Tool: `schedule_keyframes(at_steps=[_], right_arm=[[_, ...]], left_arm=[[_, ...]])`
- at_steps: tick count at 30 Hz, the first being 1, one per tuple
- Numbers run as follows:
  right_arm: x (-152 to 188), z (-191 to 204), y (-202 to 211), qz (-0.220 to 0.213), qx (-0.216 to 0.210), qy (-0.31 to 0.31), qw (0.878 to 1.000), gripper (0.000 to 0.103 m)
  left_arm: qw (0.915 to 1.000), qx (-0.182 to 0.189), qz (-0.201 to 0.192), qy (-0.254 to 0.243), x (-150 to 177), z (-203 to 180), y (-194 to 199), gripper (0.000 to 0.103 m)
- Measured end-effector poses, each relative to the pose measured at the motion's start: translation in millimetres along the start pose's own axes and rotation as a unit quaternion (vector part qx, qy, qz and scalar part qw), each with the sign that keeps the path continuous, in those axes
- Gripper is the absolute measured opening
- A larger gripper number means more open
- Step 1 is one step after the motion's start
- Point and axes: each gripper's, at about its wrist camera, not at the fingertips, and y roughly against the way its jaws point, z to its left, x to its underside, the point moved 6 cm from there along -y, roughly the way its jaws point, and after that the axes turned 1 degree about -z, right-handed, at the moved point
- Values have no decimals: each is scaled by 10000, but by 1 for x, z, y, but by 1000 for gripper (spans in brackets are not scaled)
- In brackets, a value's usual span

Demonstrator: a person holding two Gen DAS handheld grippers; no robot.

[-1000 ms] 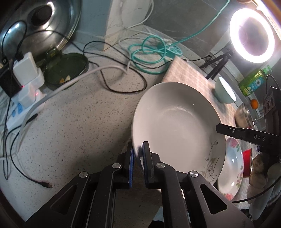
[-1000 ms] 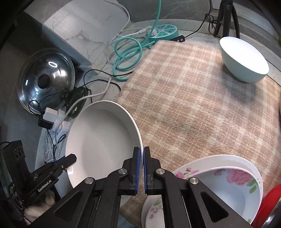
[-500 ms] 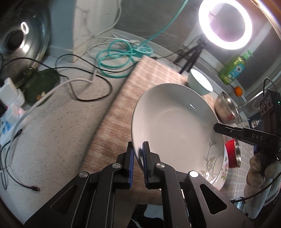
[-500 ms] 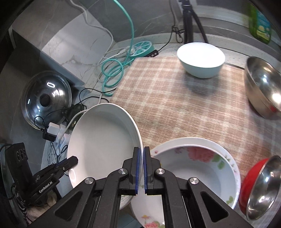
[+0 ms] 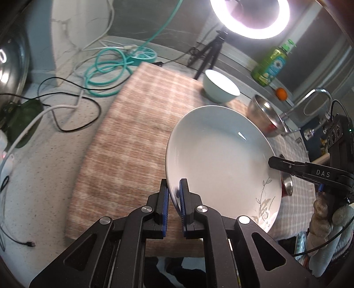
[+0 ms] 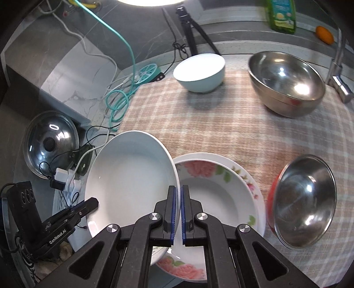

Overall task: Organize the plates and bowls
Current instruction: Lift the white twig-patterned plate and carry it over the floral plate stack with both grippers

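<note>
Both grippers carry one white deep plate (image 5: 221, 159) with a grey leaf print, held in the air. My left gripper (image 5: 174, 193) is shut on its near rim; the right gripper (image 5: 274, 165) pinches the opposite rim. In the right wrist view the same white plate (image 6: 130, 177) is clamped by my right gripper (image 6: 178, 195), and the left gripper (image 6: 94, 202) grips its lower-left edge. Just right of it a floral plate (image 6: 221, 177) lies on the checked cloth (image 6: 221, 124); the white plate overlaps its left edge.
On the cloth stand a pale green bowl (image 6: 200, 73), a large steel bowl (image 6: 287, 84) and a red-sided steel bowl (image 6: 303, 206). A green bottle (image 5: 272, 64), an orange (image 5: 281, 93), a ring light (image 5: 250, 17) and tap (image 5: 316, 99) line the back. Cables (image 5: 106, 71), pot lid (image 6: 50, 144) lie left.
Both grippers carried the white plate rightward from over the speckled counter to over the checked cloth, beside the floral plate. More bowls came into view.
</note>
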Motion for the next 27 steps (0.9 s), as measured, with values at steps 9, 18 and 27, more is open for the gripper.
schedule_keyframes(at_steps=[9, 18, 27], right_arm=[[12, -23, 15, -119, 105, -279, 9995, 4], [23, -45, 20, -166, 207, -549, 9981, 4], [31, -66, 23, -189, 300, -782, 9963, 4]], left_arm=[[9995, 129, 130, -264, 3, -21, -8, 7], [9983, 232, 278, -449, 5, -36, -21, 7], [9966, 321, 433, -626, 8, -48, -35, 7]])
